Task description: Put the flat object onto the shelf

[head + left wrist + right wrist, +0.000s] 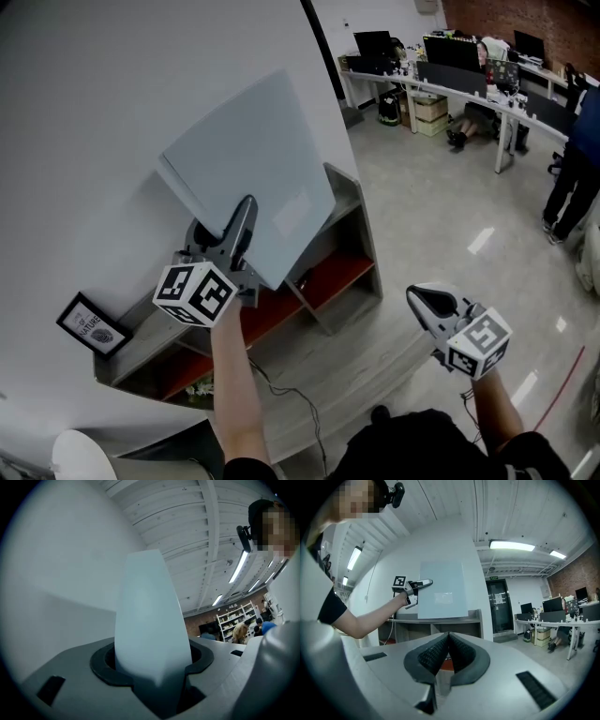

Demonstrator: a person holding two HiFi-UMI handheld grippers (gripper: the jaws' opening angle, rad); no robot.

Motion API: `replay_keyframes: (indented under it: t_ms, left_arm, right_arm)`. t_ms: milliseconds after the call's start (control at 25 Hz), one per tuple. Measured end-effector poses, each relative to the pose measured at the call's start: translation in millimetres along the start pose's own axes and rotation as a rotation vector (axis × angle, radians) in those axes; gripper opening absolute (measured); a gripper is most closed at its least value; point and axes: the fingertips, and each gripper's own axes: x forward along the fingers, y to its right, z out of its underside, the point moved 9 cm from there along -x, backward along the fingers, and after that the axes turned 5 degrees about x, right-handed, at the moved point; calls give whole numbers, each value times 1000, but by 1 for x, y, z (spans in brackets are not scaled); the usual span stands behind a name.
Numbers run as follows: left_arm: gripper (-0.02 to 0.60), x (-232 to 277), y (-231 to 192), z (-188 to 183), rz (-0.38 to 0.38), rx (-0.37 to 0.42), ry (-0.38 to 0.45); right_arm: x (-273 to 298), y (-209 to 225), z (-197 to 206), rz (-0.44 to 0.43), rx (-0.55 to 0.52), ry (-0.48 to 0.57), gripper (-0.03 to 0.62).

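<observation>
L tool (246,208) is clamped on the lower edge of a pale blue-grey flat square panel (248,164). Panel is held up tilted in front of a white wall (103,103), over the top board of a grey shelf unit w/ red inner boards (347,192). In the right gripper view the panel's bottom edge sits close to the shelf top; can't tell if they touch. R tool (422,300) has jaws shut together, nothing btwn them, well apart to the right over the glossy grey floor (441,216). A small black-framed picture (92,325) lies at the shelf top's left end.
</observation>
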Motion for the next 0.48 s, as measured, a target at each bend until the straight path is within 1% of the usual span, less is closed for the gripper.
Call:
replay_keyframes:
  t_ms: [200,480]
  left_arm:
    - [285,14,-16,15,32,-18,0]
    - [287,34,-29,27,60,-19,-1]
  right_arm:
    - [13,-8,7,26,4,0,12]
    - [24,-14,13,68,12,-14,12]
